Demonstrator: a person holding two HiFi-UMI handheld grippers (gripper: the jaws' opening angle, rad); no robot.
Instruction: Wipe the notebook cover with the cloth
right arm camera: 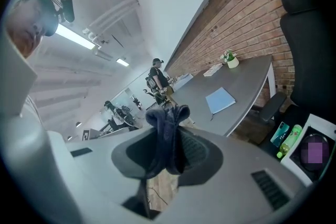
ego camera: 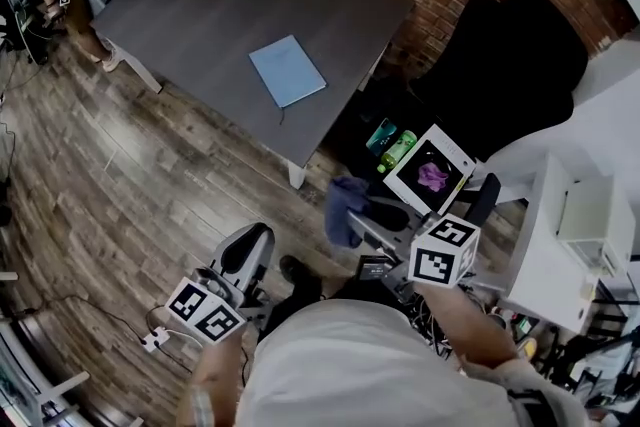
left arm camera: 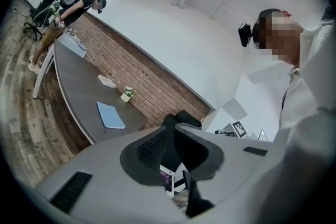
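Right gripper [right arm camera: 169, 124] clamping cloth [right arm camera: 165, 147], left gripper [left arm camera: 172, 128] closed, notebook [ego camera: 287, 70] long axis diagonal on table [ego camera: 190, 15]

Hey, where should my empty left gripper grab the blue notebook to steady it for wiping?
The notebook lies flat and closed on the table, so only its edges offer a pinch. I'd bring the left gripper in low from your side and close the jaws on the corner nearest you, leaving the cover free.
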